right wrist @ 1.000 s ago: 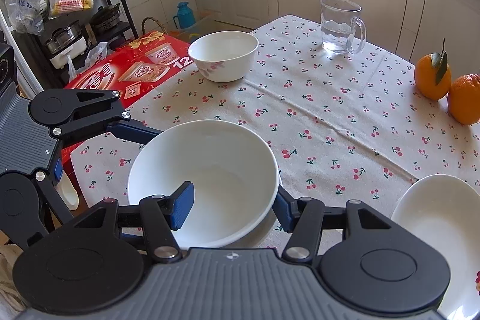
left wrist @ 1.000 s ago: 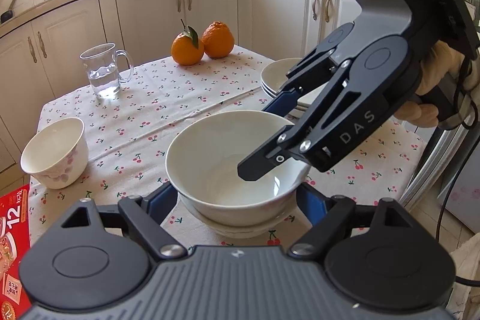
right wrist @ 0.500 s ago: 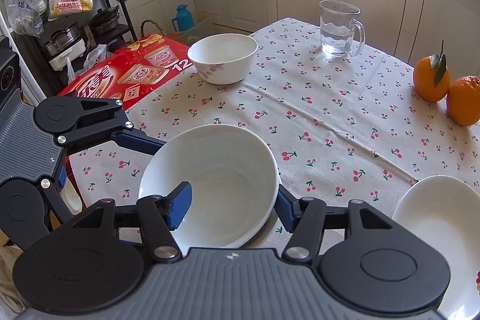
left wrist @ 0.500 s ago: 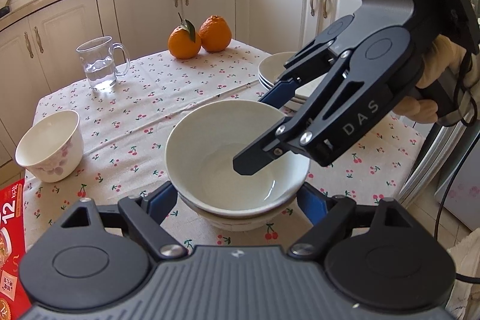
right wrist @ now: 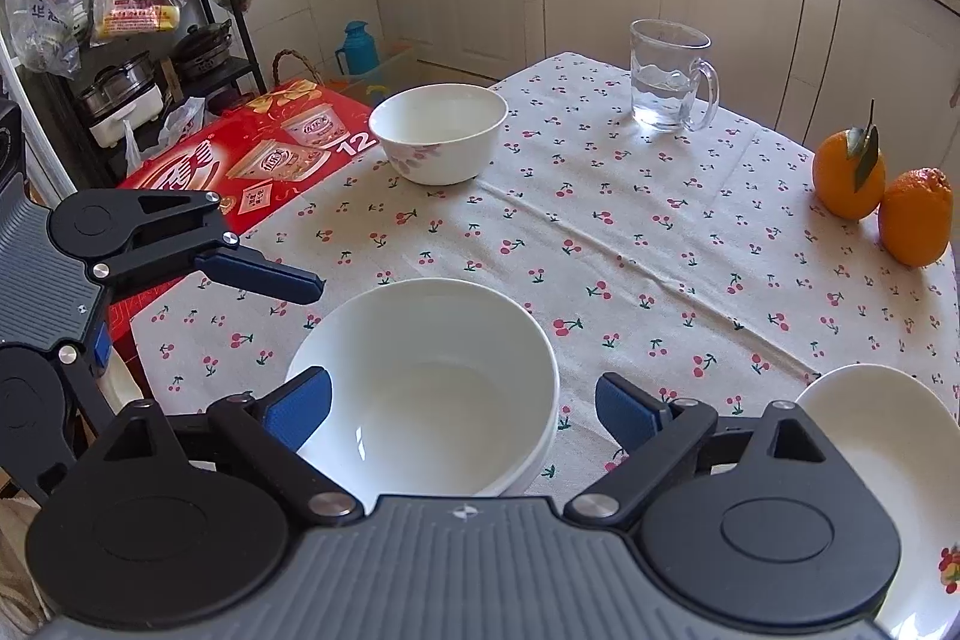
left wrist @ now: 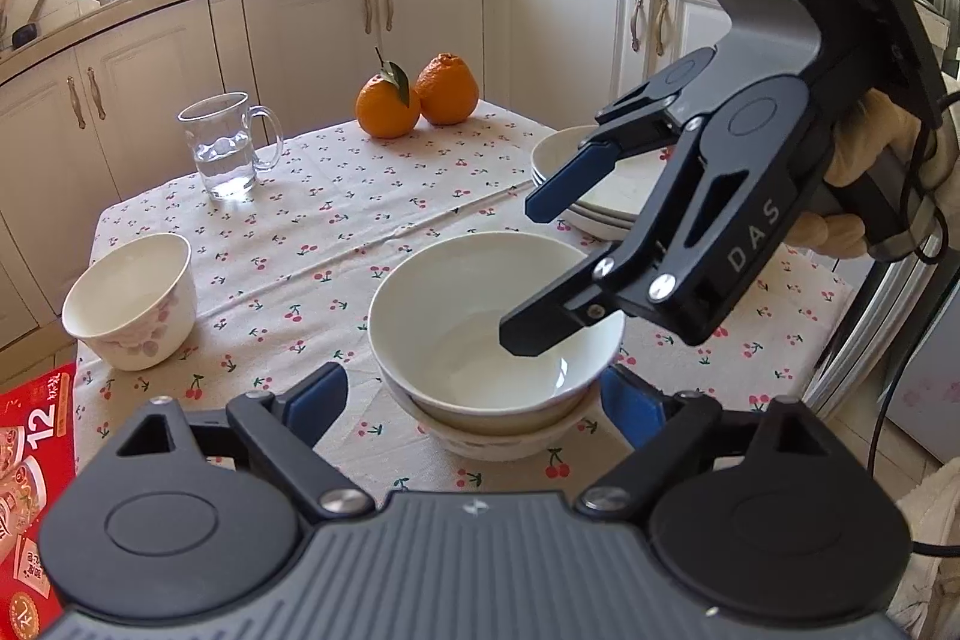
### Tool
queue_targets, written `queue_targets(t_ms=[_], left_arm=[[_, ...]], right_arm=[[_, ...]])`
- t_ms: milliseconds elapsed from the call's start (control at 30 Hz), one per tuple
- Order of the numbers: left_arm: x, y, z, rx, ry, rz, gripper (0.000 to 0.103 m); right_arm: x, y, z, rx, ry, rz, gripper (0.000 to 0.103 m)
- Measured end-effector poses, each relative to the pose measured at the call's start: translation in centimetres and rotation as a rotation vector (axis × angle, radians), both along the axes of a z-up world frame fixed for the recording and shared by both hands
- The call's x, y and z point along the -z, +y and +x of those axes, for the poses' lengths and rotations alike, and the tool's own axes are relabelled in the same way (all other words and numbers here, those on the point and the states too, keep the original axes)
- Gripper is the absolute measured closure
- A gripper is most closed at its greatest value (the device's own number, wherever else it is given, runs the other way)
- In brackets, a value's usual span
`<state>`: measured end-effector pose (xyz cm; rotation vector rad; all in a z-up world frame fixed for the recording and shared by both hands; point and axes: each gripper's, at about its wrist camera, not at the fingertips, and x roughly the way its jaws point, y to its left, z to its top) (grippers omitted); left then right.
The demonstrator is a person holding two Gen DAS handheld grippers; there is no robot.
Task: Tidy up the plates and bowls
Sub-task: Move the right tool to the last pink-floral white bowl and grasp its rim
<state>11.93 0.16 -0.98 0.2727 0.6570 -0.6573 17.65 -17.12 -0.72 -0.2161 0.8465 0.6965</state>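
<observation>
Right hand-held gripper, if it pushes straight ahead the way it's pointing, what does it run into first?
Probably the top bowl of the nested pair, which sits between the right hand-held gripper's opening fingers; beyond it lies only bare tablecloth.

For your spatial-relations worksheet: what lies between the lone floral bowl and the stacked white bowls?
Only bare cherry-print tablecloth between the floral bowl and the stacked white bowls, per the right wrist view.

Black right gripper point(left wrist: 543, 274) marked "DAS", blue-padded fingers point(left wrist: 564, 187), silver screws.

Nested bowls point(left wrist: 498, 340) sit between lone bowl point(left wrist: 129, 310) and stacked plates point(left wrist: 600, 196).
</observation>
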Motion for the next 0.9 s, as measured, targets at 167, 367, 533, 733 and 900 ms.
queue_targets(t_ms=[167, 367, 533, 733, 900], left_arm=[[-0.5, 1.5, -0.7, -0.033, -0.019, -0.007, 0.008], [-0.4, 4.1, -0.7, -0.111, -0.035, -0.019, 0.008], [0.4, 6.8, 0.4, -0.203, -0.05, -0.014, 0.008], [1.7, 9.8, 2.8, -0.302, -0.061, -0.014, 0.008], [2.3, 11.0, 5.2, -0.356, -0.101, 0.002, 0.008]], right_arm=[[-0.2, 0.2, -0.2, 0.004, -0.012, 0.001, 0.0], [-0.4, 1.2, -0.2, -0.003, -0.022, -0.011, 0.0], [-0.7, 2.5, 0.1, -0.011, -0.03, -0.031, 0.0], [-1.0, 5.0, 1.7, -0.037, -0.035, -0.051, 0.0], [-1.0, 7.4, 4.1, -0.06, -0.033, -0.061, 0.0]])
